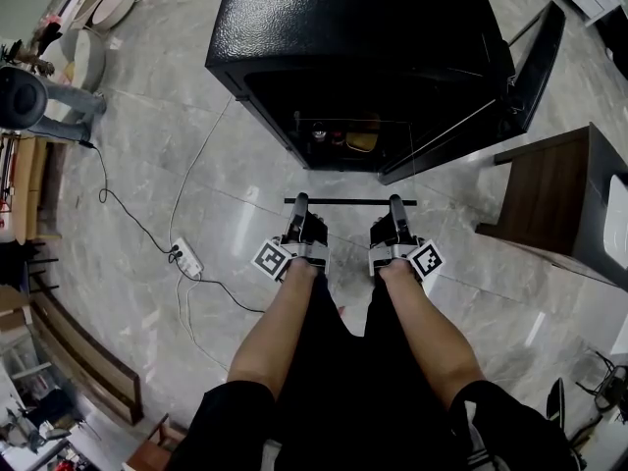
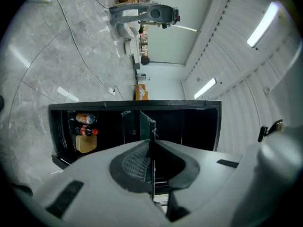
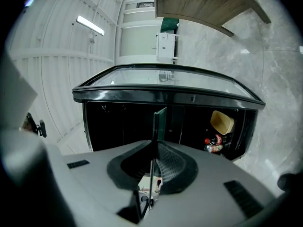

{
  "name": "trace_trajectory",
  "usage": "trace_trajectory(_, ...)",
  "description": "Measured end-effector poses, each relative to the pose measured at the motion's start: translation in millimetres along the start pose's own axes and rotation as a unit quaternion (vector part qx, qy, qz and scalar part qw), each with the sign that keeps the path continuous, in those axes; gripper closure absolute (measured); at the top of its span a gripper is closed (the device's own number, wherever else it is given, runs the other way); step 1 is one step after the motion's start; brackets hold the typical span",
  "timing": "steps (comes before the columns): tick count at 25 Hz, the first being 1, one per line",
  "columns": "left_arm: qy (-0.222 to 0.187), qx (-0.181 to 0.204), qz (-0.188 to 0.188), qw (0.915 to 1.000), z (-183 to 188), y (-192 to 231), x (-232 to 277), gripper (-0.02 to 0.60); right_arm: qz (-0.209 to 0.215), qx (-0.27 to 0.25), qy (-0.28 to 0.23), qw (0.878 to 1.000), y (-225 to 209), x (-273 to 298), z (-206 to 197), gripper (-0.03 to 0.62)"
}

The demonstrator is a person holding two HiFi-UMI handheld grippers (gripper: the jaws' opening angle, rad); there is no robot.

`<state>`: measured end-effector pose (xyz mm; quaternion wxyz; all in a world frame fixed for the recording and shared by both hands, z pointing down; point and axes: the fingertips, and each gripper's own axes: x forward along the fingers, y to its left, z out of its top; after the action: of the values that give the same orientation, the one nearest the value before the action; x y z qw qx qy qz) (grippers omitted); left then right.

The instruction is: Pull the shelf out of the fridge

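On the grey marble floor (image 1: 147, 155), in the head view, a black fridge (image 1: 353, 37) stands at 12 o'clock with its door (image 1: 535, 57) swung open toward 2 o'clock. A white power strip (image 1: 186, 258) with its cable lies at 9 o'clock, and a dark wooden table (image 1: 549, 194) is at 3 o'clock. Two bare forearms reach forward side by side. The left gripper (image 1: 299, 206) and the right gripper (image 1: 395, 206) both hold the dark front edge of the glass shelf (image 1: 348, 202), which is in front of the fridge opening, at 12 o'clock from the person. In the left gripper view, the left gripper (image 2: 152, 148) has its jaws nearly together, pressed on the thin shelf (image 2: 147, 124) seen from its edge, and the fridge (image 2: 199, 122) is behind it. In the right gripper view, the right gripper (image 3: 155, 150) is closed in the same way on the shelf (image 3: 159, 122), before the fridge (image 3: 118, 122).
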<state>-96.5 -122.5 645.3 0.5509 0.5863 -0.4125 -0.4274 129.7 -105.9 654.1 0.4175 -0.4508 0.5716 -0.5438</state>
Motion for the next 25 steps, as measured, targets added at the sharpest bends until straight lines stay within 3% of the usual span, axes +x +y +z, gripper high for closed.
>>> trace_trajectory(17,0.009,-0.003,-0.017,0.9998,-2.8,-43.8,-22.7,0.546,0.018,-0.008,-0.002,1.000,43.9,-25.7,-7.7,0.554)
trace_trajectory(25,0.045,-0.026,-0.020,0.9985,-2.6,-71.2,-30.8,0.546,0.028,-0.033,-0.021,0.999,80.8,-40.6,-13.9,0.554)
